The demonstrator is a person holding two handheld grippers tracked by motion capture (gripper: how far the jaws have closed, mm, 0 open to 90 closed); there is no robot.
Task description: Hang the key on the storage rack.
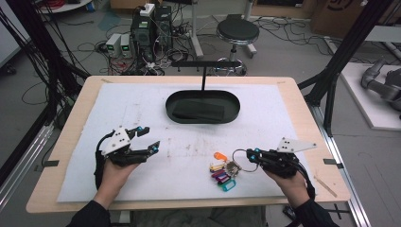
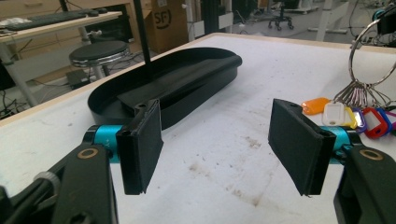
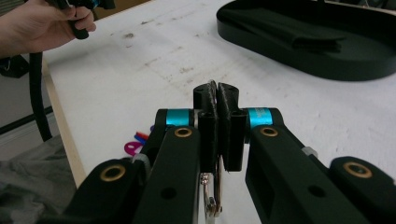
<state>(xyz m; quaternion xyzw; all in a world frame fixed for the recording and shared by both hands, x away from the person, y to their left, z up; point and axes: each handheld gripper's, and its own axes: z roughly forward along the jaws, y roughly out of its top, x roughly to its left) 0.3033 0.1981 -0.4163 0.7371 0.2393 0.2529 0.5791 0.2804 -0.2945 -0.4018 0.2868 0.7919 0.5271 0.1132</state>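
Observation:
A metal key ring (image 1: 240,156) carries a bunch of coloured key tags (image 1: 222,172) that rest on the white mat near the front. My right gripper (image 1: 254,156) is shut on the ring; in the right gripper view the ring's wire (image 3: 213,91) sits pinched between the closed pads. My left gripper (image 1: 147,138) hovers at the front left, open with nothing between its pads (image 2: 142,145). From the left gripper view the ring (image 2: 369,51) and tags (image 2: 348,114) lie off to the right. A black oval tray (image 1: 202,107) with an upright T-shaped stand sits at the back middle.
The white mat (image 1: 142,104) covers most of the wooden table (image 1: 302,109). A dark folded cloth (image 1: 197,110) lies inside the tray. A stool (image 1: 237,32), computers and cables stand on the floor behind the table.

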